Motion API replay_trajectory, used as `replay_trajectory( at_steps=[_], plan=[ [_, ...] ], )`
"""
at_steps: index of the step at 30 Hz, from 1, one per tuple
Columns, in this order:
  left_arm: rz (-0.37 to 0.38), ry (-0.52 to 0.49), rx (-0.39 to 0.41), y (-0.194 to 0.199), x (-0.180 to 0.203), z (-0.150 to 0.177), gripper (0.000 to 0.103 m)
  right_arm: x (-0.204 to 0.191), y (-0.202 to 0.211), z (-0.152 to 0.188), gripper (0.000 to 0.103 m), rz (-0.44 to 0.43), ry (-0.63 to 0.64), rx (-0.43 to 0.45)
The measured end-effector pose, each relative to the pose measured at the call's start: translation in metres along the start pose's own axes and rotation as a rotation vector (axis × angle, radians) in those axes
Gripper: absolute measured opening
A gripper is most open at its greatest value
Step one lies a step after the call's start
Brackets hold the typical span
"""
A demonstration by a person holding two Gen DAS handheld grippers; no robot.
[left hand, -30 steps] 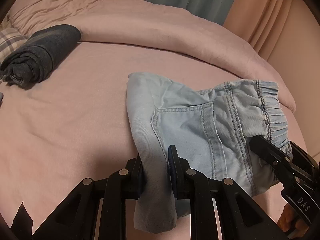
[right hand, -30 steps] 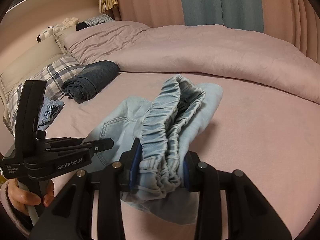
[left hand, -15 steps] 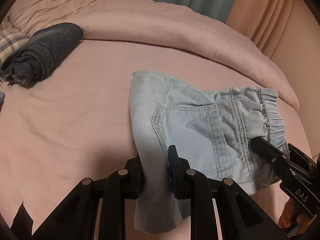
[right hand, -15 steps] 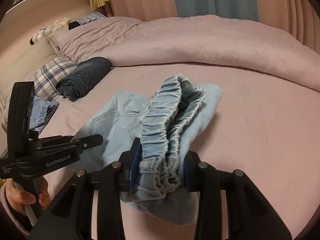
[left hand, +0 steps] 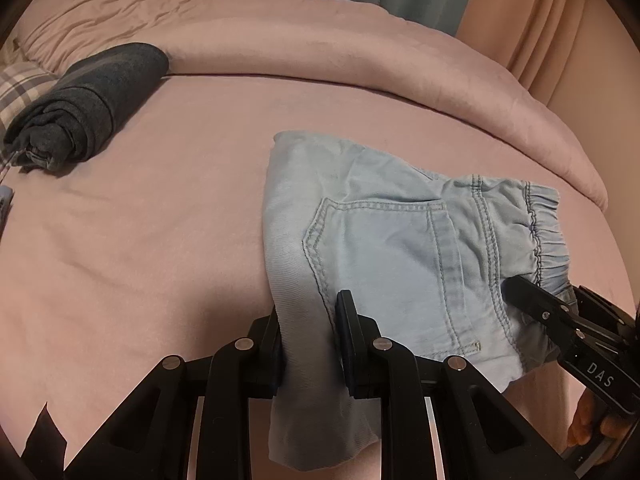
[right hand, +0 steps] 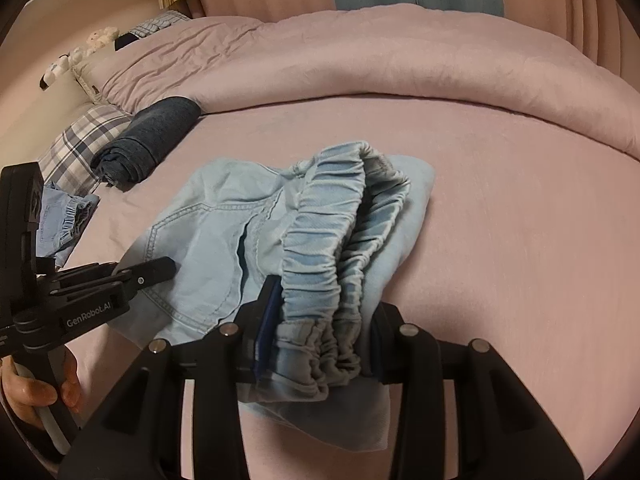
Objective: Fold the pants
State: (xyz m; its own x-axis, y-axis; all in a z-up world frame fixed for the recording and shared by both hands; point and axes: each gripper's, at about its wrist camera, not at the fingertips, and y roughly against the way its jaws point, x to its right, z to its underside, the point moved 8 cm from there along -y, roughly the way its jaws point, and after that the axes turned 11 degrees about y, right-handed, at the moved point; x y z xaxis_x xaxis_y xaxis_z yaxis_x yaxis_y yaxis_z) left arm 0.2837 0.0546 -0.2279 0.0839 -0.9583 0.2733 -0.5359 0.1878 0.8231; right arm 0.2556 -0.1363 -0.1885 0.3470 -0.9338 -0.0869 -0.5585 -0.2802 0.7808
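The light blue denim pants (left hand: 400, 248) are lying folded on the pink bed (left hand: 160, 240). The left claw (left hand: 310, 344) is pinching the folded leg edge, and the right claw (right hand: 320, 344) is gripping the elastic waistband (right hand: 320, 264), its jaws having just been easing wider. "GenRobot.AI" is reading on the left claw, "DAS" on the right.

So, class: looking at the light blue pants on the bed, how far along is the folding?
Done: the light blue pants lie folded into a short bundle on the pink sheet.
In hand: the left gripper pinches the folded edge; the right gripper has the elastic waistband between its jaws, which have just been opening.
Left: probably letting go and tidying.
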Motion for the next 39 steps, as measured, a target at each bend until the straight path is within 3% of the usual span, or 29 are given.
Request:
replay_trajectory(
  at_steps=[17,23,34,39],
  plan=[
    [-0.014,-0.010,-0.008,-0.003,-0.003,0.003,0.026,0.014,-0.011,0.009,0.049,-0.017,-0.055,-0.039],
    [-0.039,0.003,-0.013,-0.005,-0.008,0.002,0.040,0.016,-0.013,0.009,0.053,-0.005,-0.047,-0.054],
    [-0.048,-0.003,-0.015,-0.005,-0.010,0.002,0.044,0.020,-0.015,0.011,0.057,0.002,-0.055,-0.064],
    [-0.061,0.005,-0.014,-0.006,-0.013,0.002,0.054,0.024,-0.017,0.011,0.065,0.022,-0.055,-0.077]
  ],
)
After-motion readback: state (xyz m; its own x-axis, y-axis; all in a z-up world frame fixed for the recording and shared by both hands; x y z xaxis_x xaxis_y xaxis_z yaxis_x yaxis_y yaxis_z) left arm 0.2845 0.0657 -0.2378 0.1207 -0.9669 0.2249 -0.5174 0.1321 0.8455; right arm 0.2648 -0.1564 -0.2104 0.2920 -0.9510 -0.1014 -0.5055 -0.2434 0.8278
